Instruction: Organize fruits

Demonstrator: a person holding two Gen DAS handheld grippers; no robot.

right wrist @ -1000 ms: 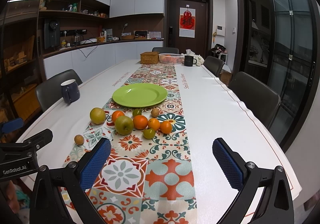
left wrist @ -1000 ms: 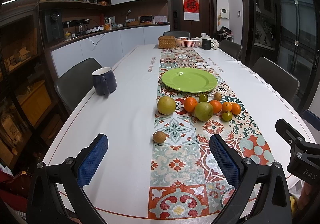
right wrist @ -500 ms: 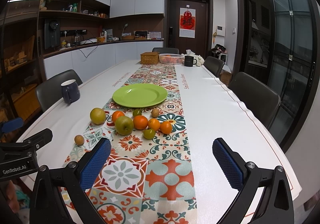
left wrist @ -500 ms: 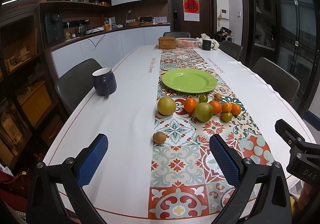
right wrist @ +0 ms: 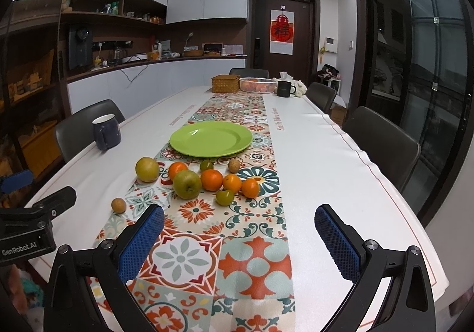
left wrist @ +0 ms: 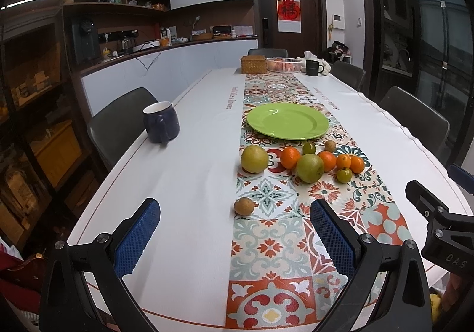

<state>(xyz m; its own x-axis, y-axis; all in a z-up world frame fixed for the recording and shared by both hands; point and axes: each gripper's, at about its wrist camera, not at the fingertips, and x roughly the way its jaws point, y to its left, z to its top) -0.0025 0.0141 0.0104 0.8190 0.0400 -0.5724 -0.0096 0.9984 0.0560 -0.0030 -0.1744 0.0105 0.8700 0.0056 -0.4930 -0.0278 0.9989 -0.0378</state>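
An empty green plate (left wrist: 288, 120) (right wrist: 211, 138) lies on the patterned table runner. In front of it sits a cluster of fruit: a yellow pear (left wrist: 254, 159) (right wrist: 147, 169), a green apple (left wrist: 310, 168) (right wrist: 187, 183), several oranges (left wrist: 290, 157) (right wrist: 211, 179), small green fruits (left wrist: 344, 175) (right wrist: 224, 197) and a small brown fruit (left wrist: 329, 145) (right wrist: 234, 165). Another small brown fruit (left wrist: 244, 206) (right wrist: 118, 204) lies alone, nearer to me. My left gripper (left wrist: 234, 231) is open and empty above the near table edge. My right gripper (right wrist: 239, 234) is open and empty to its right.
A dark blue mug (left wrist: 161, 121) (right wrist: 106, 131) stands at the left on the white tablecloth. A wicker box (right wrist: 225, 83), a pink basket (right wrist: 257, 84) and a black mug (right wrist: 284, 88) stand at the far end. Chairs (right wrist: 382, 139) line both sides.
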